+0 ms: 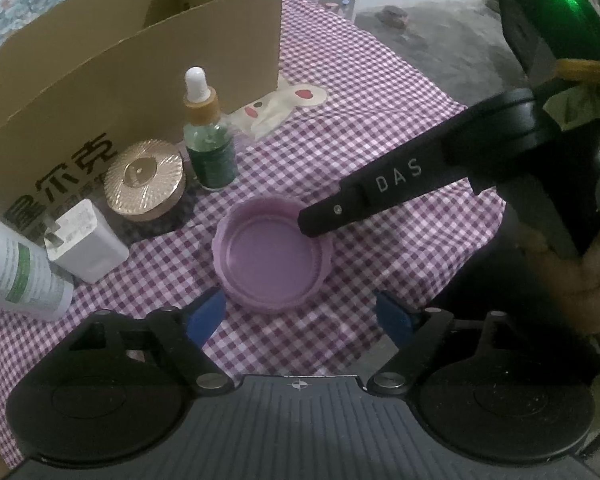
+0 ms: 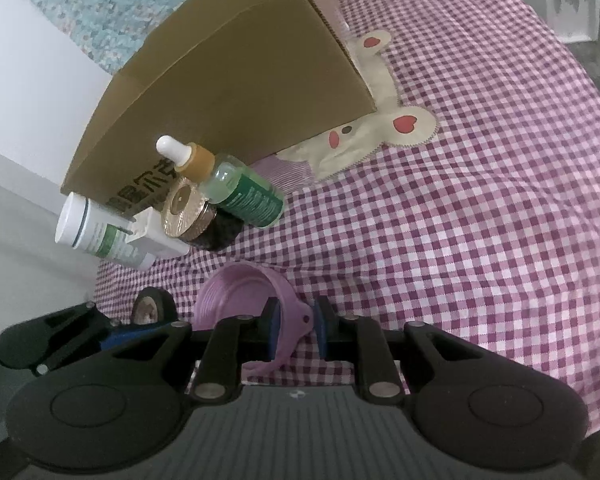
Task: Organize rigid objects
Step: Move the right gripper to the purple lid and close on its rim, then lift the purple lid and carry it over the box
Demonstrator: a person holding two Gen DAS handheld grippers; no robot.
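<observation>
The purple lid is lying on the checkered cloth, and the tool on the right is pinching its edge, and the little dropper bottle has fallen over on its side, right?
Not quite. The dropper bottle hasn't fallen over; it stands upright next to the cardboard box, as the left wrist view shows. The rest holds: the purple lid lies on the checkered cloth, and the right tool pinches its edge.

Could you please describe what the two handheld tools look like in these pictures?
Both are black, with round disc housings, linked arms with silver pivot pins, a ribbed grey base and blue pads. The left tool shows its blue pads. The right tool bears white "DAS" lettering and a green light; no cables or sleeves show.
</observation>
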